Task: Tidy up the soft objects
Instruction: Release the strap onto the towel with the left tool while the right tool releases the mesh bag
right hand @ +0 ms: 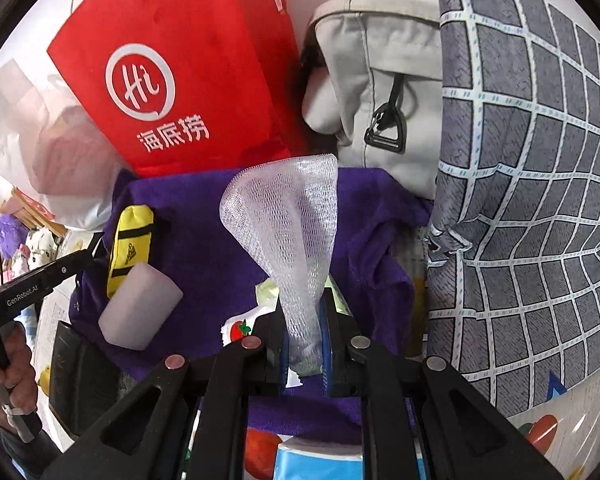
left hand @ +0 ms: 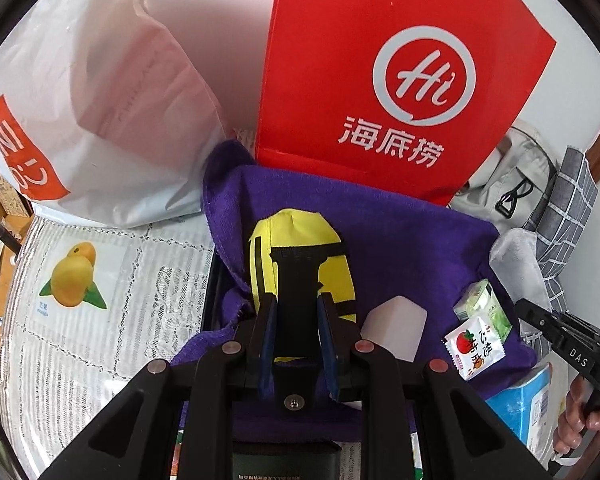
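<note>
A purple towel [left hand: 412, 240] lies spread under everything. On it rests a yellow pouch [left hand: 300, 236] with black straps, and my left gripper [left hand: 297, 320] is shut on its black strap. A white foam block [left hand: 396, 330] lies just right of the pouch. My right gripper [right hand: 306, 332] is shut on the narrow end of a white foam net sleeve [right hand: 284, 220], which flares upward. In the right wrist view the yellow pouch [right hand: 130, 244] and foam block [right hand: 140, 312] sit to the left, with the left gripper [right hand: 92, 248] at the pouch's edge. The right gripper [left hand: 532, 310] enters from the right.
A red paper bag [left hand: 380, 80] and a white plastic bag [left hand: 100, 100] stand behind the towel. A grey bag [right hand: 380, 80] and checked grey fabric [right hand: 532, 200] crowd the right. A tomato packet [left hand: 474, 346] and a green packet [left hand: 480, 300] lie on the towel's right edge.
</note>
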A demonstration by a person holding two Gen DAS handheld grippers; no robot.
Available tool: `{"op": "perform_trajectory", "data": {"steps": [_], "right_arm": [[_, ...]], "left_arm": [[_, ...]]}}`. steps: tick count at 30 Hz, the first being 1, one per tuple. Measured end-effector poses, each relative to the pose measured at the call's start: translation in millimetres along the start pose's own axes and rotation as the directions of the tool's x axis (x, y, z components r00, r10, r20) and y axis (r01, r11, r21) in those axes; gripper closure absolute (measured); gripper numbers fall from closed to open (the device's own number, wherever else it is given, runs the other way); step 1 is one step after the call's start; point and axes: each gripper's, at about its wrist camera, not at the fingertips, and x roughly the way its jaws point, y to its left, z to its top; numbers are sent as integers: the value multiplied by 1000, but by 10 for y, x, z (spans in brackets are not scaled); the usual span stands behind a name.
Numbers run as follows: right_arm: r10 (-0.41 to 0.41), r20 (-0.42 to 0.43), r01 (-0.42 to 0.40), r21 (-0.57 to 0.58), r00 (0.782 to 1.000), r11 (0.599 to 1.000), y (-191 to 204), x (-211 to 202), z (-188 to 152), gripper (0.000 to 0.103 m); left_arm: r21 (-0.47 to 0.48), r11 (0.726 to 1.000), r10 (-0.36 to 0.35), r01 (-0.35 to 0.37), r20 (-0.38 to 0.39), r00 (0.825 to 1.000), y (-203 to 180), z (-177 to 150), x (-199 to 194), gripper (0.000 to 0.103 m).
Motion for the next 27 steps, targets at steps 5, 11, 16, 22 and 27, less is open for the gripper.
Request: {"op": "perform_trajectory", "data": {"steps": [5,11,16,22,27], "right_arm": [[8,-39,-7,9,999,1000,11,169,-12,90],[9,-65,-8,24,998,1000,2,314,-21,77],[23,-54,-23,7,998,1000,69,322,-16,51],[44,-31,-43,19,999,999,60,209,-7,45],[54,32,-55,11,998,998,128,-31,-27,45]], "left_arm": [[2,1000,-3,3,-22,1000,-7,-12,90,83],[-6,1000,-9,8,-34,999,6,-20,129,83],[-19,1000,-21,20,-45,999,20,-12,148,83],[-18,1000,-19,18,-44,999,3,-13,179,83],[-32,997,-65,63,-59,996,-5,-19,183,83]]}}
